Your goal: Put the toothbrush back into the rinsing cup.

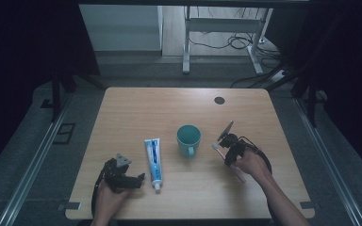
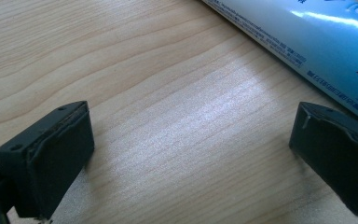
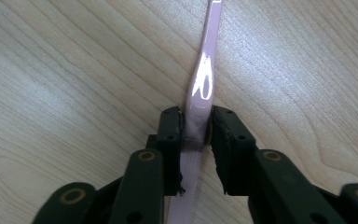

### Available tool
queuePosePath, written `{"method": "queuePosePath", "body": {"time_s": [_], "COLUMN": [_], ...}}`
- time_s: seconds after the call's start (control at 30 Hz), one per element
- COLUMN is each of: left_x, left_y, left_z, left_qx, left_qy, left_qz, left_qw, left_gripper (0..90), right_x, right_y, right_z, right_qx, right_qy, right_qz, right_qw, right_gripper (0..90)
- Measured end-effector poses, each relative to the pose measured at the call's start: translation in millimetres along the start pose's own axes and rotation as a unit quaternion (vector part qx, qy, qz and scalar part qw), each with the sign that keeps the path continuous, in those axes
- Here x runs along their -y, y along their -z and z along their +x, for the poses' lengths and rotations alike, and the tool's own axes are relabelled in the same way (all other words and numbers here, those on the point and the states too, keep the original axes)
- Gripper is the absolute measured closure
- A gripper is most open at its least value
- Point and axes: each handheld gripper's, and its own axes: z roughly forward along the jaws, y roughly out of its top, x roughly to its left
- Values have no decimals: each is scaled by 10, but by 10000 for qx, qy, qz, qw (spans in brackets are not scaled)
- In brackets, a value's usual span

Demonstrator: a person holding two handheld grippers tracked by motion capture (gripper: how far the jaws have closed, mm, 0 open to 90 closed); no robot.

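Right tongs [image 3: 196, 126] clamped on pink toothbrush [image 3: 202, 84] handle, likely to lift it toward teal cup [image 1: 188, 139] | left tongs [image 2: 191, 154] wide, idle beside toothpaste tube [image 2: 307, 42] near bench [image 1: 136, 108] front edge

On the light wooden bench [image 1: 136, 108], the white-and-blue toothpaste tube [image 1: 153, 162] lies left of the teal mug [image 1: 188, 139]. The pink plastic toothbrush [image 1: 230, 165] lies right of the mug, between the right hand-held gripper [image 1: 229, 151]'s jaws. The left hand-held gripper [image 1: 139, 179] sits just left of the tube.
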Motion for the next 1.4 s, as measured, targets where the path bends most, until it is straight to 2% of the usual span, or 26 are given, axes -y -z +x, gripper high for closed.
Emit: {"method": "queuePosePath", "body": {"time_s": [0.07,0.37,1.03,1.4], "left_x": [0,0,0,-1], "left_y": [0,0,0,0], "left_z": [0,0,-1,1], "left_qx": [0,6,6,5], "left_qy": [-2,-8,-6,-18], "left_qz": [0,2,0,3], "left_qw": [10000,10000,10000,10000], "left_gripper": [0,0,0,0], "right_x": [-5,-5,54,99], "right_y": [0,7,270,473], "right_z": [4,7,74,78], "right_qx": [-5,4,-112,-196], "right_qy": [-35,-102,109,155], "right_qz": [19,79,-453,-857], "right_qw": [10000,9999,9989,9960], "right_gripper": [769,782,781,781]}}
